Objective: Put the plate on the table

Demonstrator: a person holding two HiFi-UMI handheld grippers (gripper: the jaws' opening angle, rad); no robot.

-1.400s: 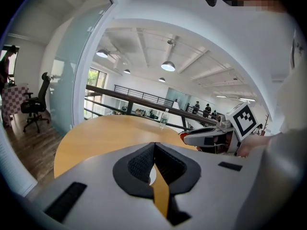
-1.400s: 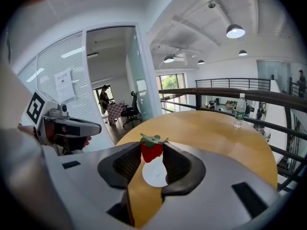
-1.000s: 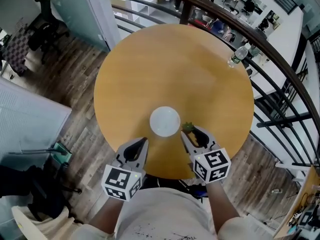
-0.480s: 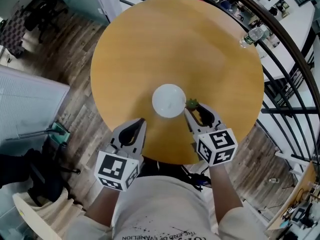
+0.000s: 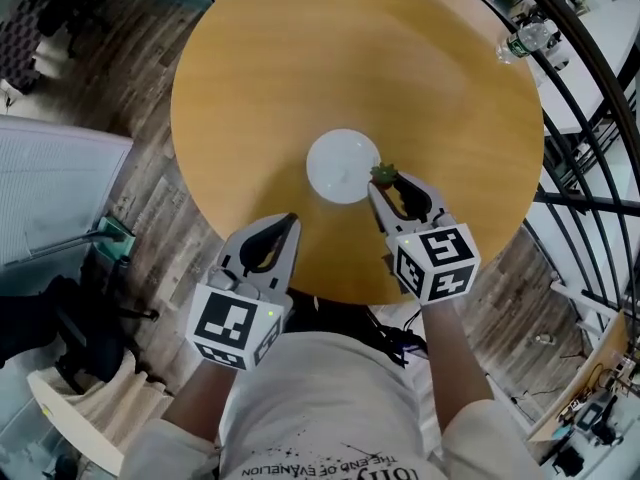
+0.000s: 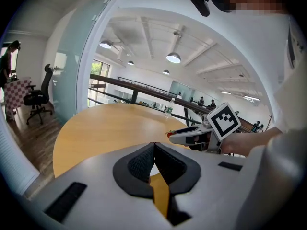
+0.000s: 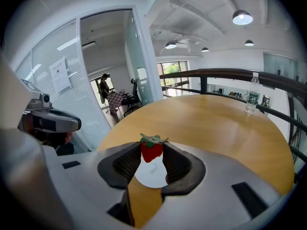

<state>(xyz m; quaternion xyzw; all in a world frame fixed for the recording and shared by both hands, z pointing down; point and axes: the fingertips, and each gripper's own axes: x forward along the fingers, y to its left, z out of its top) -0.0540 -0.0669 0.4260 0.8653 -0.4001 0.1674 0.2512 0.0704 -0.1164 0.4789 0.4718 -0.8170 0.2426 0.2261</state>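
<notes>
A white plate lies on the round wooden table, a little nearer the person's side than the middle. My right gripper is shut on a red strawberry with green leaves, held just over the plate's right rim. In the right gripper view the strawberry sits between the pads and the plate shows below it. My left gripper hovers over the table's near edge, left of the plate, its jaws shut with nothing in them.
A clear water bottle stands at the table's far right edge, beside a dark railing. Wooden floor surrounds the table. An office chair stands far off to the left.
The head view has shifted, so the table and plate sit higher in the frame. Both grippers hold nearly the same places beside the plate. The strawberry stays gripped.
</notes>
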